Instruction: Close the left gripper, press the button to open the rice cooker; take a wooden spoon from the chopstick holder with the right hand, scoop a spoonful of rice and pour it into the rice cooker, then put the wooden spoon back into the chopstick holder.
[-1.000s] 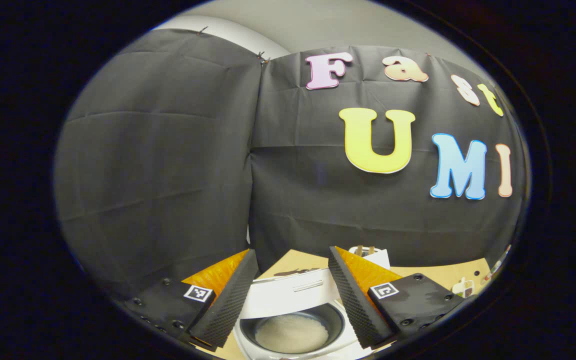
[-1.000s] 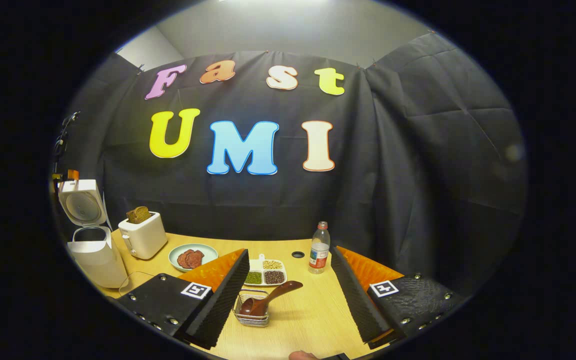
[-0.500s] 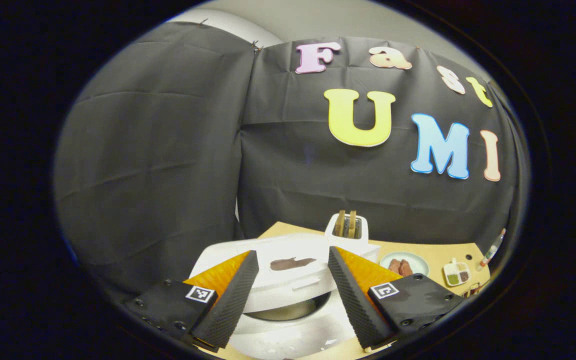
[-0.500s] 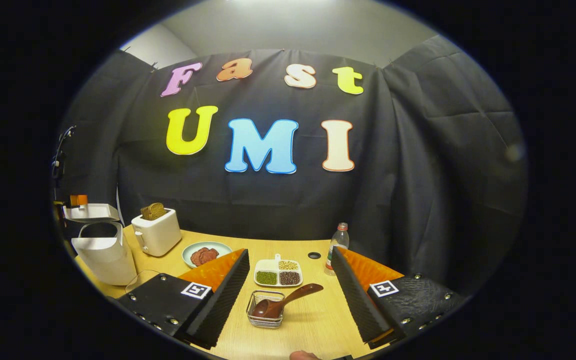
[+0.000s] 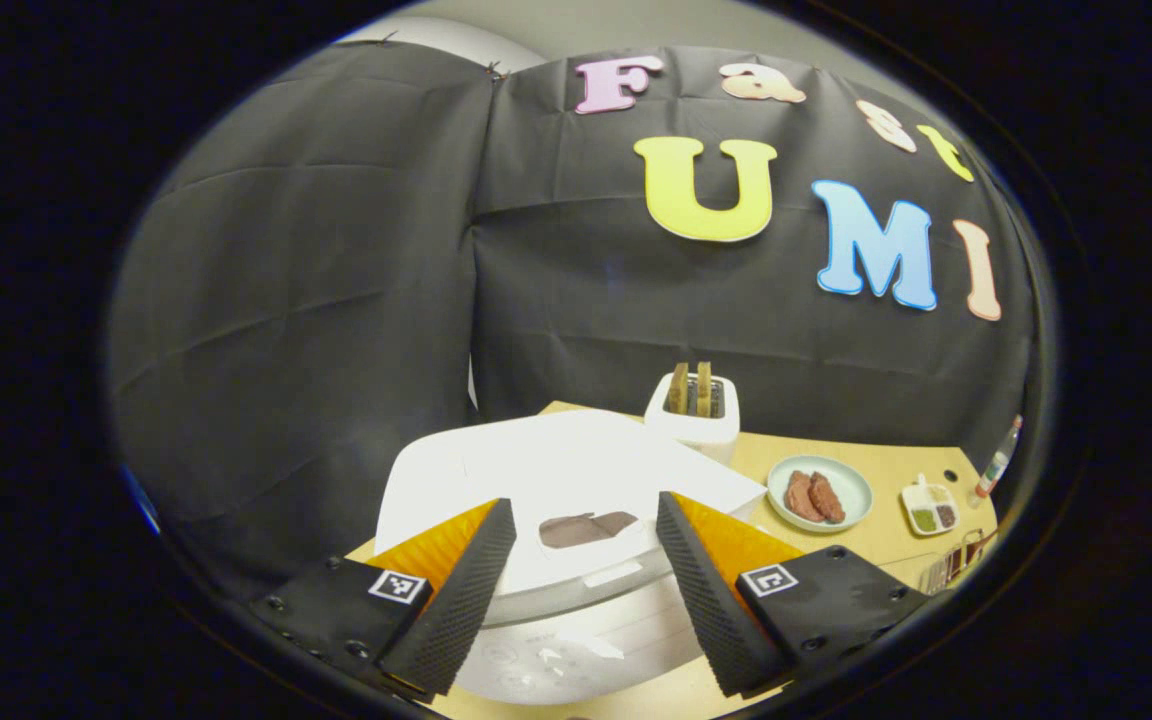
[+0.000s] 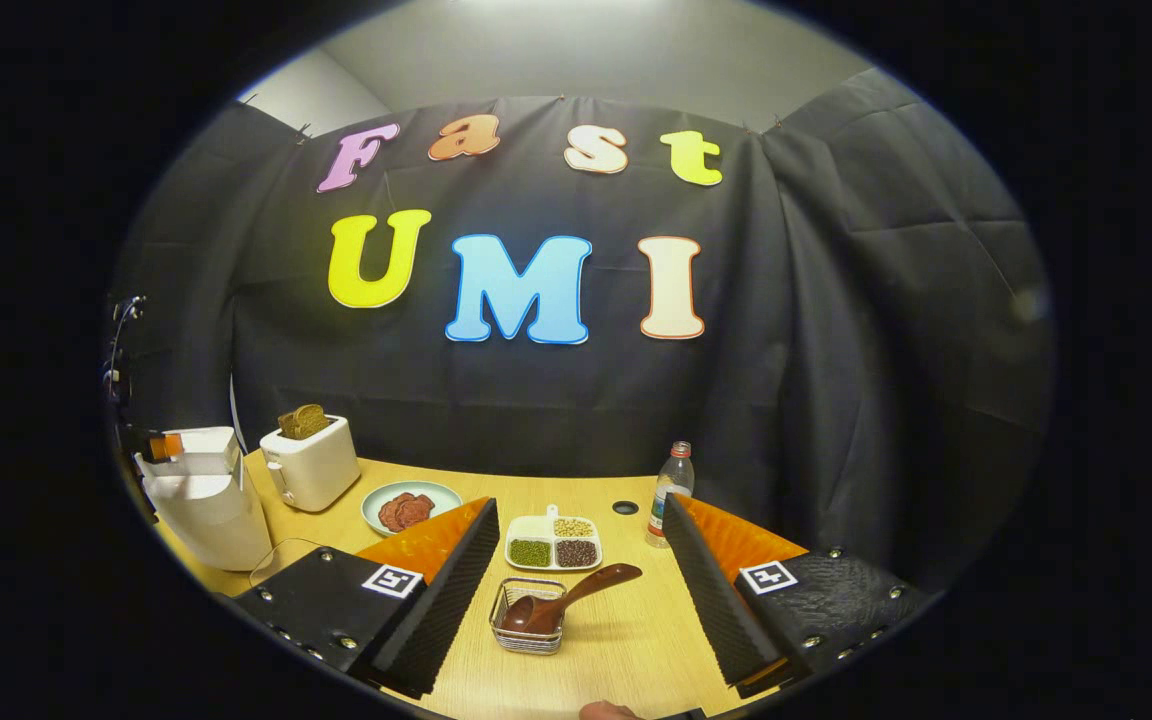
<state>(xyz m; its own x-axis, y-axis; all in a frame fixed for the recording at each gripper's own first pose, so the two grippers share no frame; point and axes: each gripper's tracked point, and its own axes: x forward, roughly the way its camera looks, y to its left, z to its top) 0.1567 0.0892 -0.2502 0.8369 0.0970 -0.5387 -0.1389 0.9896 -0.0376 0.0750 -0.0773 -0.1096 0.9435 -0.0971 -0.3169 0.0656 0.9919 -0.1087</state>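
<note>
The white rice cooker (image 5: 556, 480) stands right under my left gripper (image 5: 585, 502), its lid down and rounded top facing me. That gripper is open, with the front of the lid between its spread fingers. In the right gripper view the cooker (image 6: 206, 505) stands at the table's far left, with part of my left gripper (image 6: 166, 446) at its top. My right gripper (image 6: 581, 503) is open and holds nothing. Just ahead of it the wooden spoon (image 6: 568, 596) lies with its bowl in the small wire chopstick holder (image 6: 528, 632), handle pointing up to the right.
A white toaster (image 6: 311, 462) with bread stands beside the cooker. Near it are a plate of meat slices (image 6: 411, 507), a divided dish of beans (image 6: 553, 542) and a water bottle (image 6: 669, 490). A fingertip (image 6: 606, 710) shows at the bottom edge.
The cooker's lid has swung down from upright to shut, hiding the rice in the pot. My left gripper has come down with it. The right gripper has barely moved.
</note>
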